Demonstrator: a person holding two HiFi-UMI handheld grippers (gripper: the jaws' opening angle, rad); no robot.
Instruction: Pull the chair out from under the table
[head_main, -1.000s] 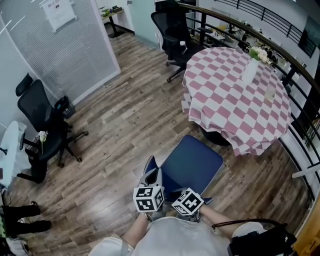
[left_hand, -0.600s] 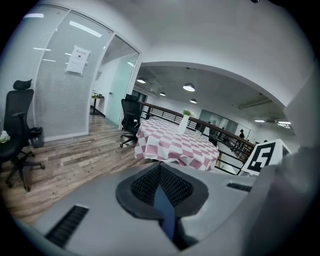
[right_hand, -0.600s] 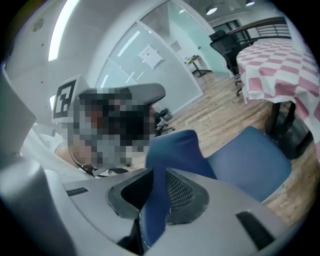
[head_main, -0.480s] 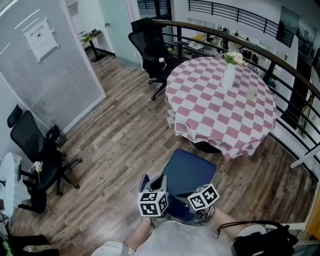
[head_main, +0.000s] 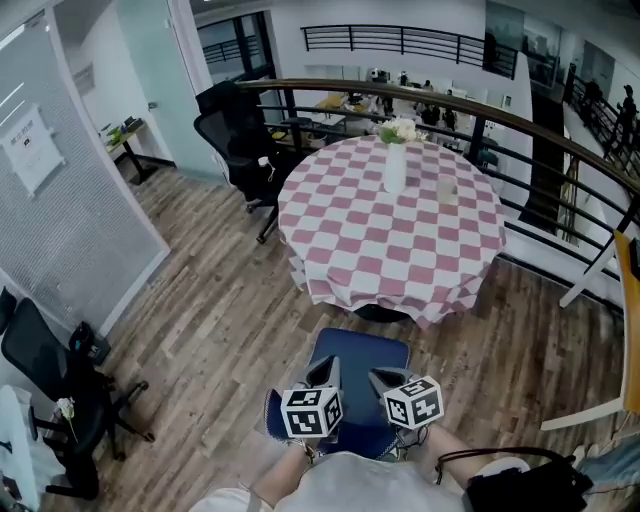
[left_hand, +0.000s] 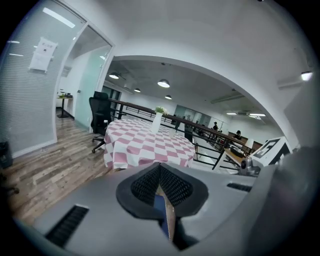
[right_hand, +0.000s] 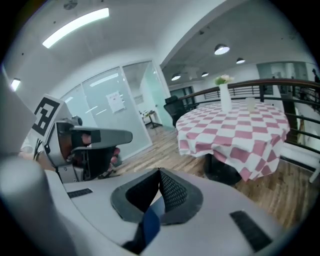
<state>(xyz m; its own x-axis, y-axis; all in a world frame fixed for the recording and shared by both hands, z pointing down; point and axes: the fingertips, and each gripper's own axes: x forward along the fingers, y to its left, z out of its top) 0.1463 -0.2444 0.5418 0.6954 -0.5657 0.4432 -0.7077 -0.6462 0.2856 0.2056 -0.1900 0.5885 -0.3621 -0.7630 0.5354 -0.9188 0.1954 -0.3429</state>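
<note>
I judged the pull as good as done: the chair (head_main: 362, 362) stood out on the wooden floor (head_main: 220, 330), its seat clear of the table (head_main: 340, 250), with only its far edge just beside the cloth hanging at the table's near edge. My left gripper (head_main: 327, 368) and right gripper (head_main: 380, 376) hung side by side over the chair's near edge, close in front of me, both pointing toward the table and a little downward. The left gripper's pads met tip to tip. The right gripper's jaws had just been closing and were likewise together. In each gripper view a sliver of blue showed in the slot behind the pads (the chair underneath seen through the gap, as I read it, not something clamped). Nothing stuck out past the tips, so I took both as closed on nothing. If more room was wanted, the next move called for opening the jaws and taking the chair's near edge again for a straight pull toward me.
</note>
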